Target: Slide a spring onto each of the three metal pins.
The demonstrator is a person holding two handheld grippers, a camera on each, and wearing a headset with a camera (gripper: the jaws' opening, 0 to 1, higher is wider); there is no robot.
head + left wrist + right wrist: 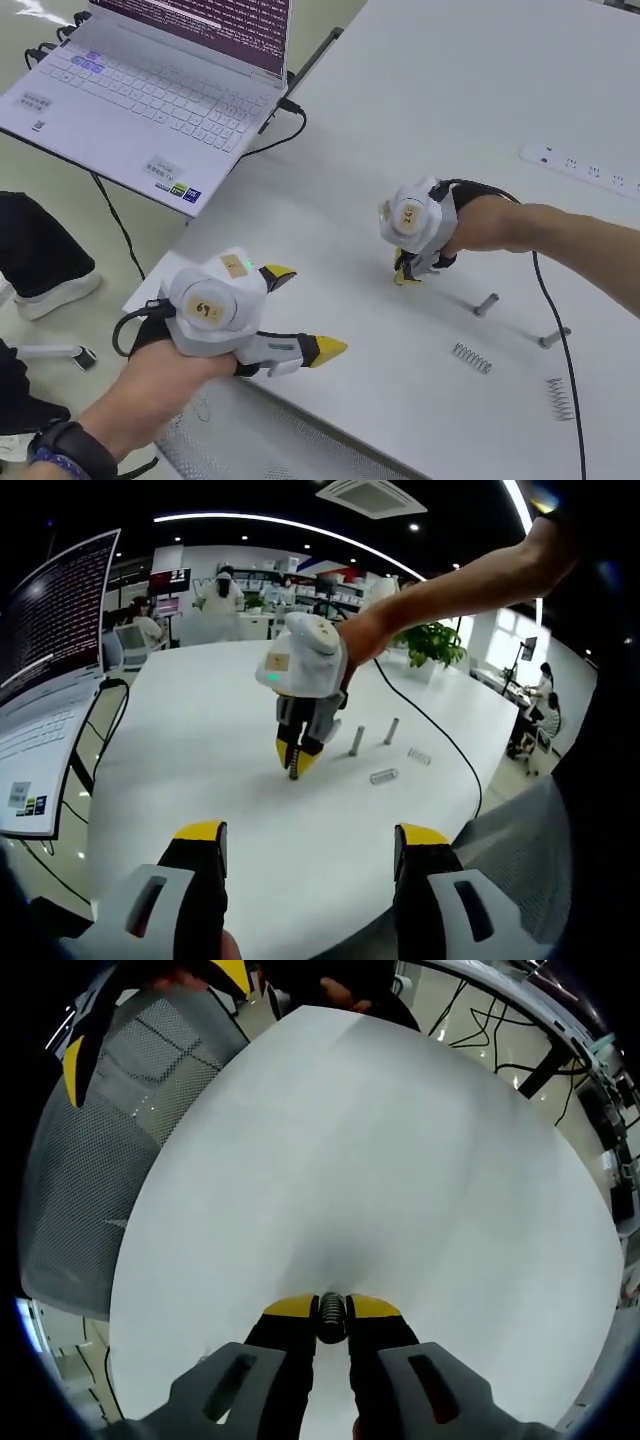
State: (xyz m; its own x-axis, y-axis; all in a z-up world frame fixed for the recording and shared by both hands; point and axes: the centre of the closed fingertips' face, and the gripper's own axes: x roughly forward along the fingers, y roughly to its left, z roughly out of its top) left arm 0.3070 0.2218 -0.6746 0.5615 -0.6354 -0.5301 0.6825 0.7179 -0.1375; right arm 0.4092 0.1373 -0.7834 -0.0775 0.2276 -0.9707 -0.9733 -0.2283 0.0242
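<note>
Left tool (305,311), in the head view, hangs at the near edge of the white table (420,120), its yellow-tipped jaws apart and gripping nothing. Farther in, the right tool (405,275) points down at the table. Two pins (486,305) stand upright to its right, and two loose springs (472,358) lie flat nearer the person. In the left gripper view, the right tool's tips sit low over the table, near the pins. In the right gripper view, its jaws are clamped on a spring (332,1317), whose long axis runs along the jaws toward the table.
</note>
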